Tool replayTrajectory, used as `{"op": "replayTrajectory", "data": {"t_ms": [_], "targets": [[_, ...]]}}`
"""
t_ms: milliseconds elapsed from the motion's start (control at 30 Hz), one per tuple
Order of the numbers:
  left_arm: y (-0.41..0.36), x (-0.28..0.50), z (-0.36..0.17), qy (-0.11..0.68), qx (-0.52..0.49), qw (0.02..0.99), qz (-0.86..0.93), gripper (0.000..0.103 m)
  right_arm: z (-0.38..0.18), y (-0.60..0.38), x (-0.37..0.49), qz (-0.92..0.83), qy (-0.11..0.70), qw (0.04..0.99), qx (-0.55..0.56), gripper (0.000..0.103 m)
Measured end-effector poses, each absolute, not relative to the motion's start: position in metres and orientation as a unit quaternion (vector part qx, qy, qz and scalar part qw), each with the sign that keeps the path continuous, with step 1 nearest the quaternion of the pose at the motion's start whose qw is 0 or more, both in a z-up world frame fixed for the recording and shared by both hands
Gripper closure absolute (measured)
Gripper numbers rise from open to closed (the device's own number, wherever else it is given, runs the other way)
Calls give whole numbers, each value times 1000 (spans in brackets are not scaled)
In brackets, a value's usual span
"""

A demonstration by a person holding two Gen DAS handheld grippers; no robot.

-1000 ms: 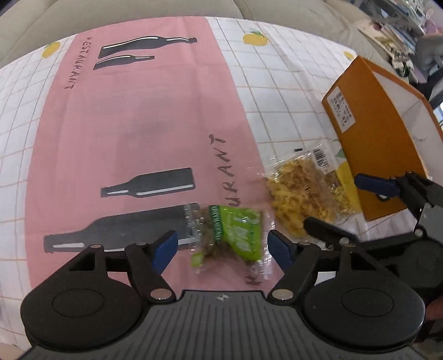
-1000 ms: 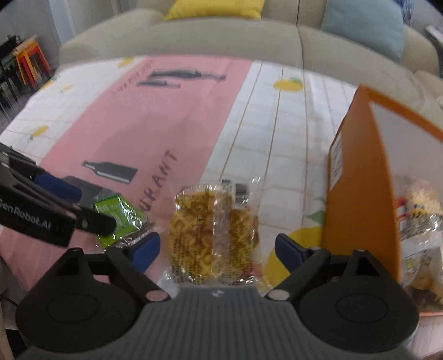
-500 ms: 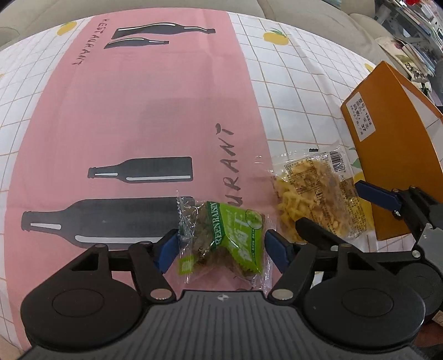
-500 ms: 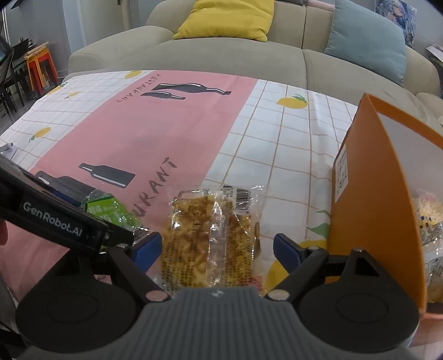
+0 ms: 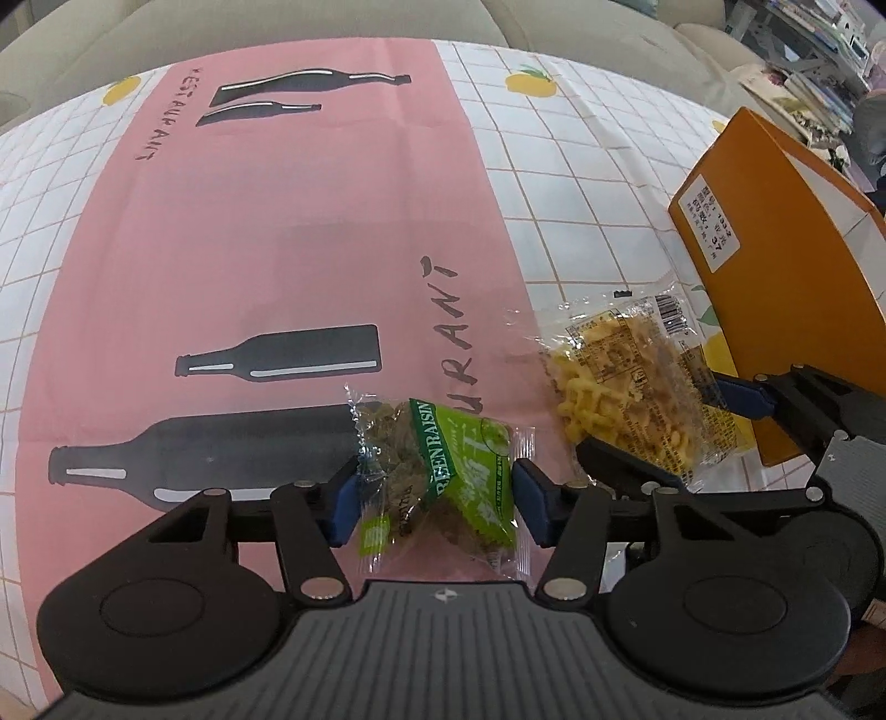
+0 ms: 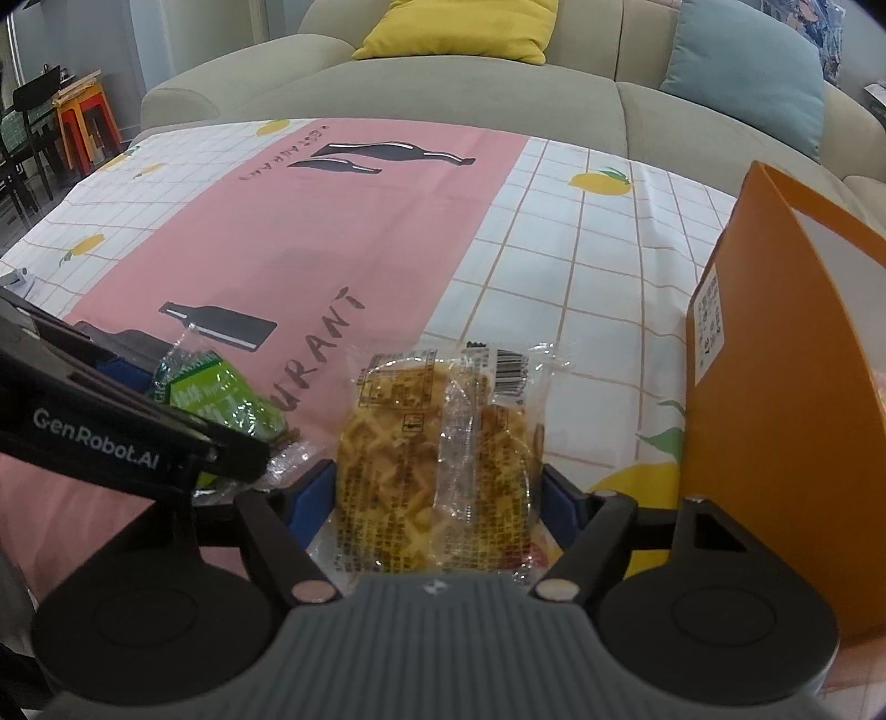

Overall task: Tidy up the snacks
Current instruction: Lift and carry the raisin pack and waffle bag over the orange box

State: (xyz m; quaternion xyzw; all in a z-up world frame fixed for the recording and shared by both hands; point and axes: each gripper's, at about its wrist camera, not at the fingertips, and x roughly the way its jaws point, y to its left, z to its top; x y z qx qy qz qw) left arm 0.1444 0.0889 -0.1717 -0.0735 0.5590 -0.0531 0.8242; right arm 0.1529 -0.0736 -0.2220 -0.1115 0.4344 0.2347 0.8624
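Note:
A green raisin packet [image 5: 443, 476] lies on the tablecloth between the blue pads of my left gripper [image 5: 434, 498]; the pads touch both its sides. The packet also shows in the right wrist view [image 6: 221, 404], partly behind the left gripper. A clear waffle packet [image 6: 437, 465] sits between the pads of my right gripper [image 6: 440, 498], which press on its sides. It also shows in the left wrist view [image 5: 631, 387]. An open orange box [image 6: 775, 387] stands just right of the waffle packet, also in the left wrist view [image 5: 775, 277].
The pink and white checked tablecloth [image 5: 277, 249] covers the table. A beige sofa [image 6: 443, 77] with a yellow cushion [image 6: 459, 27] and a blue cushion [image 6: 742, 72] runs behind the table. Stools [image 6: 83, 127] stand far left.
Both grippers have moved in over their packets and narrowed. The left pads now touch the raisin packet and the right pads now touch the waffle packet.

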Motion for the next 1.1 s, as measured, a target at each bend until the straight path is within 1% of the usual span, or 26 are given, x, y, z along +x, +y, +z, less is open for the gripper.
{"op": "replayTrajectory", "data": {"t_ms": [233,300,400,500,833,1100], "targets": [[90,141,-169,552,-88,828,-45,46,-220,-75,153,231,438,862,-112,35],[91,139,-166,549,-95,829,-44,47,-217,-77,152,229,439,863,-105,37],[93,135,-157,540,-108,833,-43,48,-209,-81,148,230,434,865,-97,41],[96,132,-145,529,-121,839,-42,49,-198,-82,143,232,427,870,-88,43],[89,123,-89,480,-147,863,-50,52,-140,-100,125,224,396,889,-46,44],[66,120,-47,446,-160,877,-79,53,-86,-150,119,206,368,907,7,44]]}}
